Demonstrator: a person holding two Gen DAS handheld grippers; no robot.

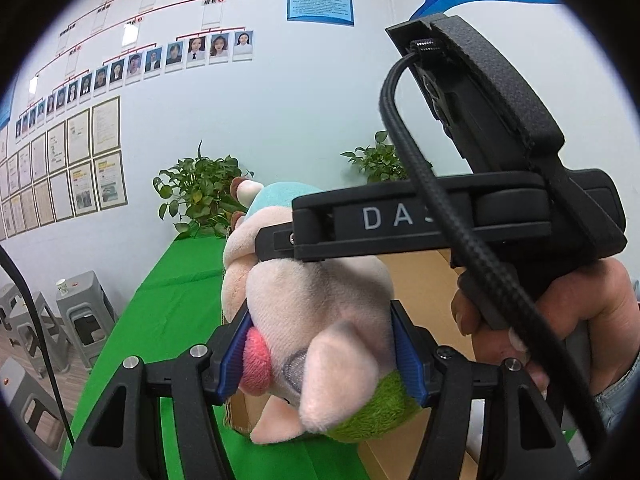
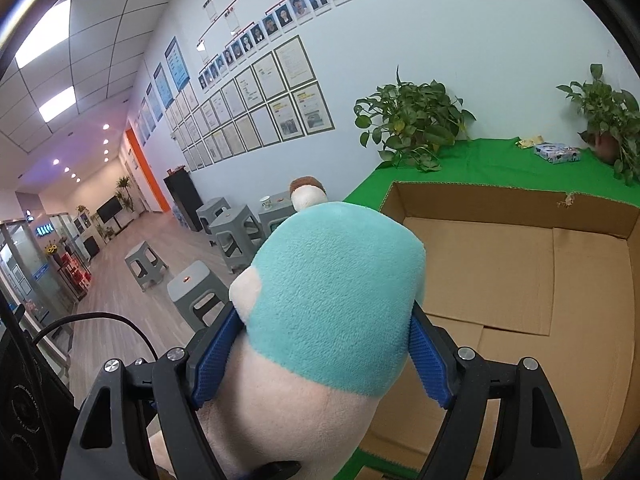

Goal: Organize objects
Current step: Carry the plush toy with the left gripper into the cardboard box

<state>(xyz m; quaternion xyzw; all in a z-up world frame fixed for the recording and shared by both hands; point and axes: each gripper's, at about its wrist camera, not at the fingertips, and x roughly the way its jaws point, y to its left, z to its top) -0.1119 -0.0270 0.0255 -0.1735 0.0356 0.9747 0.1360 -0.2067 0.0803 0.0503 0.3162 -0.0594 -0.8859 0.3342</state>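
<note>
A pale pink plush toy with a teal head, pink tongue and green lower part is held in the air by both grippers. My left gripper is shut on its pink and green end. My right gripper is shut on its teal head; the right tool's black body crosses the left wrist view above the toy. An open, empty cardboard box stands on the green table, just right of and below the toy.
Two potted plants stand at the table's back edge, with a small patterned box between them. Grey plastic stools stand on the floor to the left. The wall behind holds framed papers.
</note>
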